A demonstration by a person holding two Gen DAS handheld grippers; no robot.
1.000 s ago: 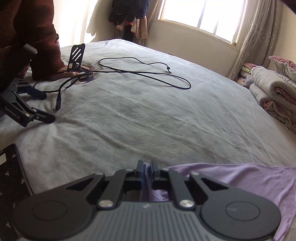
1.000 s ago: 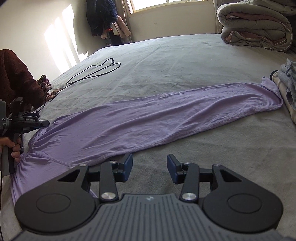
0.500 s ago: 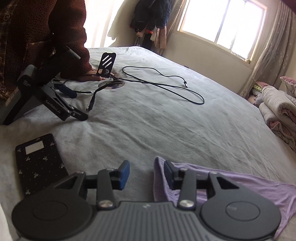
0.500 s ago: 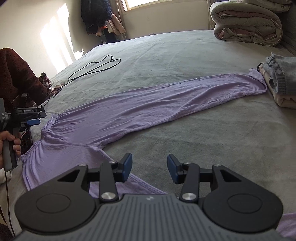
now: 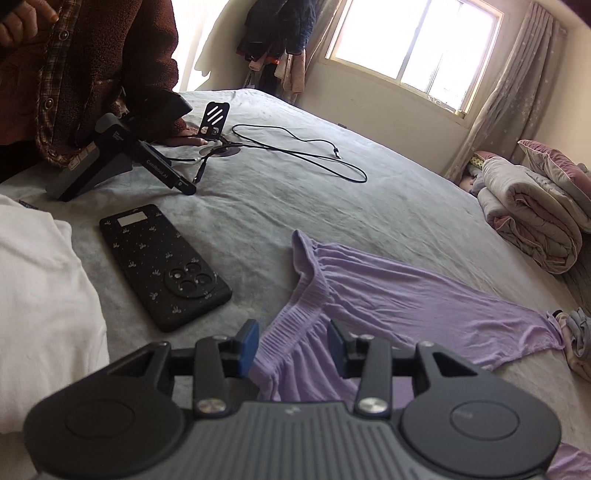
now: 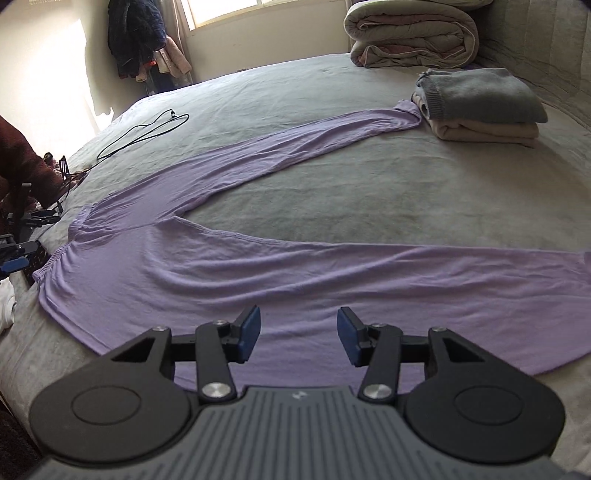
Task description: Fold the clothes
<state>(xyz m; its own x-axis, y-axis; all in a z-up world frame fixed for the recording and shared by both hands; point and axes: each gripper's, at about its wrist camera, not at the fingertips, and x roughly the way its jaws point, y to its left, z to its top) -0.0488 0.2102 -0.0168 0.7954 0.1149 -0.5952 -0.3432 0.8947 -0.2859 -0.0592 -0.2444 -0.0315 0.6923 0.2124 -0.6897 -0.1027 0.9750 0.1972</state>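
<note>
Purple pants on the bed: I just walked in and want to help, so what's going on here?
A person holding a gripper in each hand is folding clothes. The purple pants lie spread flat on the grey bed, legs apart. The left gripper is open over the waistband; the right gripper hovers over the near leg, jaws opening, nothing gripped. A folded stack sits by the far leg's hem.

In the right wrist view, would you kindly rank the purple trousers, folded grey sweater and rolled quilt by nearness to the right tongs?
1. Purple trousers, directly beneath the right tongs.
2. Folded grey sweater, far right.
3. Rolled quilt, beyond it by the wall.
</note>
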